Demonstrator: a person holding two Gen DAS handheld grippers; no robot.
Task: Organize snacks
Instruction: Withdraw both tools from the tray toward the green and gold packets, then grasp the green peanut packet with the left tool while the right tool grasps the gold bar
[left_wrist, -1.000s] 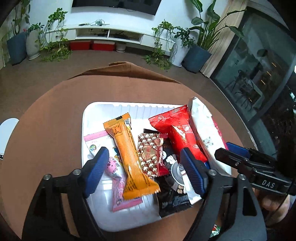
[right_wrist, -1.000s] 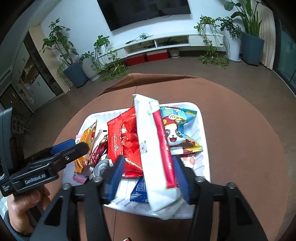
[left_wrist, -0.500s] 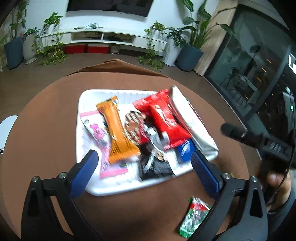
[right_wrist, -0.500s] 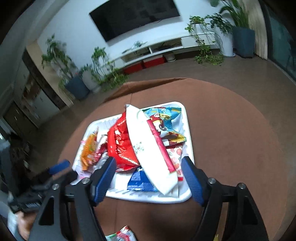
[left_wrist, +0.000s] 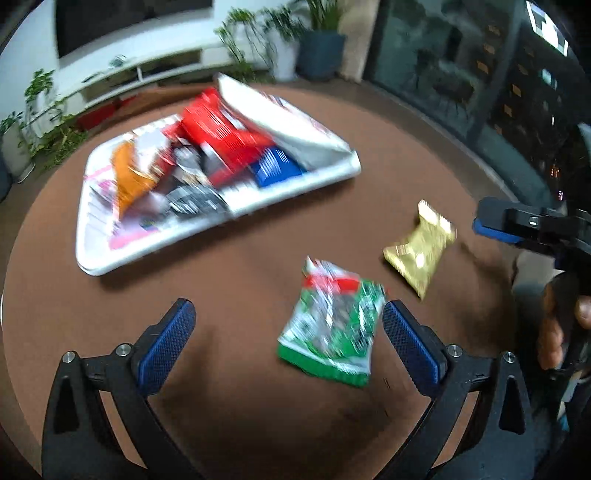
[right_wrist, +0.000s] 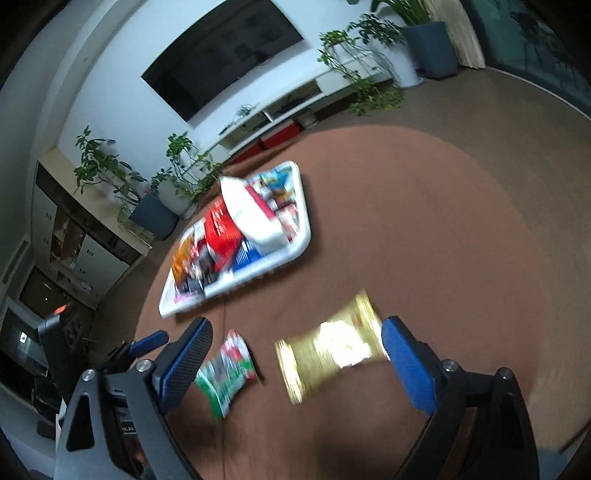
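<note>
Most of the snacks are already lying heaped in the white tray (left_wrist: 218, 221), which is sitting toward the far left part of the round brown worktop (left_wrist: 258, 266); among them an orange bar, a red packet (left_wrist: 221, 125), a blue one and a long white pouch (left_wrist: 280, 118) can be made out. Two packets are lying loose on the worktop nearer its front edge: a green snack packet (left_wrist: 332, 325) with a red band and a gold snack packet (left_wrist: 419, 247), near each other but apart.

The step in hand appears to be collecting these two stragglers. The left hand-held gripper (left_wrist: 288, 339) is hanging over the green packet, empty and with its jaws spread wide, the packet lying close to the right-side pad. The right hand-held gripper (right_wrist: 295, 358) is likewise gaping wide and holding nothing, framing the gold packet between its pads.

The next move probably calls for lowering each gripper onto its packet, pinching a crimped edge or the flat body, then carrying it to the tray, where room is scarce.

Both views are blurred; no brand or printing on any wrapper is legible.
</note>
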